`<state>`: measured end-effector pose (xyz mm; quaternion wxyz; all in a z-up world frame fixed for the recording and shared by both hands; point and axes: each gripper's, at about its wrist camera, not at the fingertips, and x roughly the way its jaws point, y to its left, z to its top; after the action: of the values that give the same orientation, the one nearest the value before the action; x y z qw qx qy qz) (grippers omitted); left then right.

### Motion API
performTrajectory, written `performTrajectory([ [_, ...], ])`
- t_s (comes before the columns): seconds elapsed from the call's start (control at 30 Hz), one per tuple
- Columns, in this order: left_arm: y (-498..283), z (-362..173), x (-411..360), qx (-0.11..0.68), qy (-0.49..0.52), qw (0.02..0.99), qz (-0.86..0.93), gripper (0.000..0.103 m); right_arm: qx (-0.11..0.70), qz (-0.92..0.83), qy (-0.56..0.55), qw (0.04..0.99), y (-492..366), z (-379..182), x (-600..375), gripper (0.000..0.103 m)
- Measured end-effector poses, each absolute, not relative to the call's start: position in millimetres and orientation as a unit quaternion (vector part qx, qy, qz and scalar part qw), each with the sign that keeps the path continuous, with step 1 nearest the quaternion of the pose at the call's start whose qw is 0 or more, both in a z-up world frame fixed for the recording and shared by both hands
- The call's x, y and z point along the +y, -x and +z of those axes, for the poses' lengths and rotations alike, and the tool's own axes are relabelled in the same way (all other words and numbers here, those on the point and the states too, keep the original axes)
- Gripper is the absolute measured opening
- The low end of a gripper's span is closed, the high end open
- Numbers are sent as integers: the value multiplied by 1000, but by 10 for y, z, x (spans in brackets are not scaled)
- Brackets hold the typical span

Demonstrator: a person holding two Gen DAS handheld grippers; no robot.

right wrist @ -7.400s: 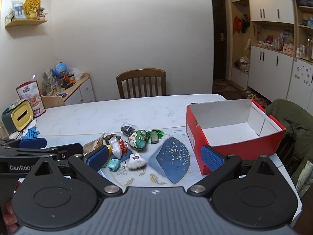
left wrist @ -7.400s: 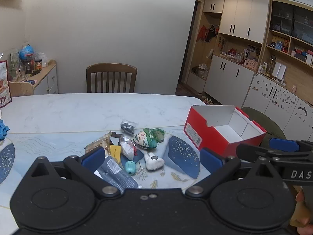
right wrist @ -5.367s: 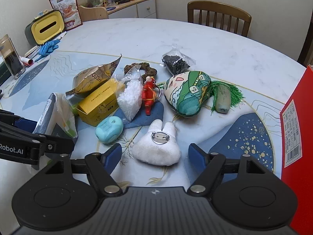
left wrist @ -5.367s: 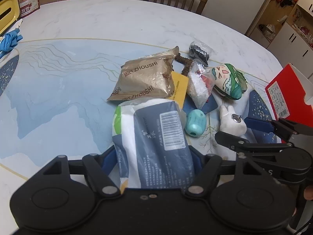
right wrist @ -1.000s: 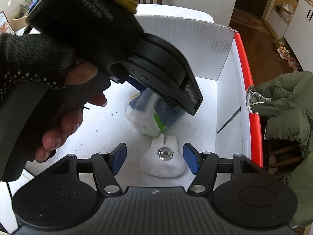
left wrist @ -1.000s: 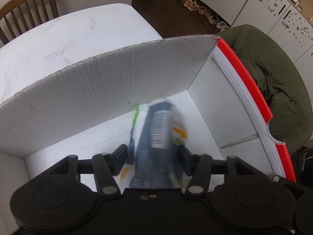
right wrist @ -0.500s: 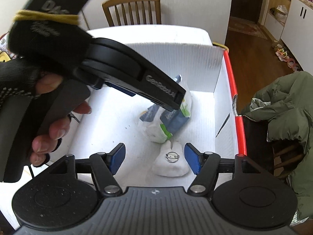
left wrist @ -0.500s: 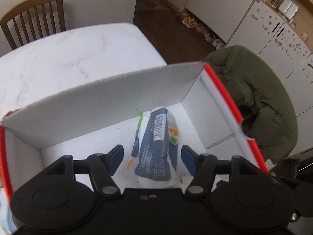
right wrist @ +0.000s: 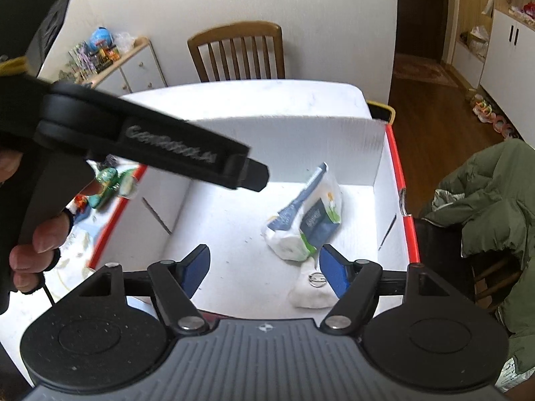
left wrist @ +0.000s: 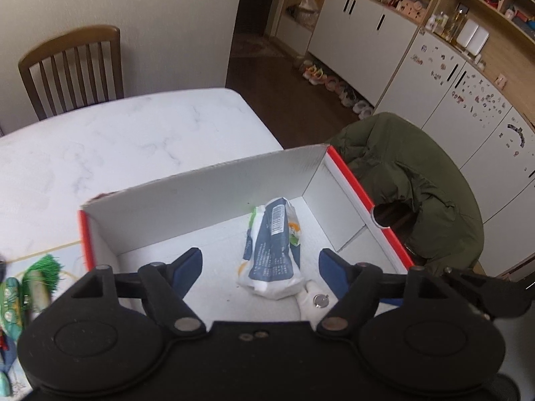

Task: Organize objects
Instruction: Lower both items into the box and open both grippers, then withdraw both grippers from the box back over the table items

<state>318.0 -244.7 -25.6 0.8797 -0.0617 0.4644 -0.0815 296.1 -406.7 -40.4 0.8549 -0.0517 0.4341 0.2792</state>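
A red box with white inside (left wrist: 207,180) (right wrist: 396,167) stands on the table. On its floor lies a blue and white packet (left wrist: 272,250) (right wrist: 307,224), and a white plush with a metal pin (left wrist: 316,299) (right wrist: 312,287) lies against the packet's near end. My left gripper (left wrist: 260,267) hangs open above the box with nothing between its fingers. My right gripper (right wrist: 264,267) is open too and holds nothing, above the near side of the box. A hand holds the left gripper's black body (right wrist: 150,147), which crosses the upper left of the right wrist view.
A green tasselled item (left wrist: 40,274) and a green painted plush (right wrist: 107,180) lie on the table left of the box. A wooden chair (left wrist: 72,67) stands at the far side. An olive jacket (left wrist: 411,183) hangs over a chair right of the box.
Both grippers have risen and drawn back from the box. The packet, let go about a second ago, and the plush lie still inside it.
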Motion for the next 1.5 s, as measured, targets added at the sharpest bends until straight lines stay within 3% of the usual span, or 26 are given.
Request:
performTrajectory([
  [0.73, -2002, 189, -1297, 378, 36, 921, -91, 100, 393, 285, -3, 874, -2368, -100, -3433, 83],
  [1.5, -1192, -104, 122, 376, 85, 922, -34, 103, 401, 302, 2, 865, -1840, -135, -2307, 83],
])
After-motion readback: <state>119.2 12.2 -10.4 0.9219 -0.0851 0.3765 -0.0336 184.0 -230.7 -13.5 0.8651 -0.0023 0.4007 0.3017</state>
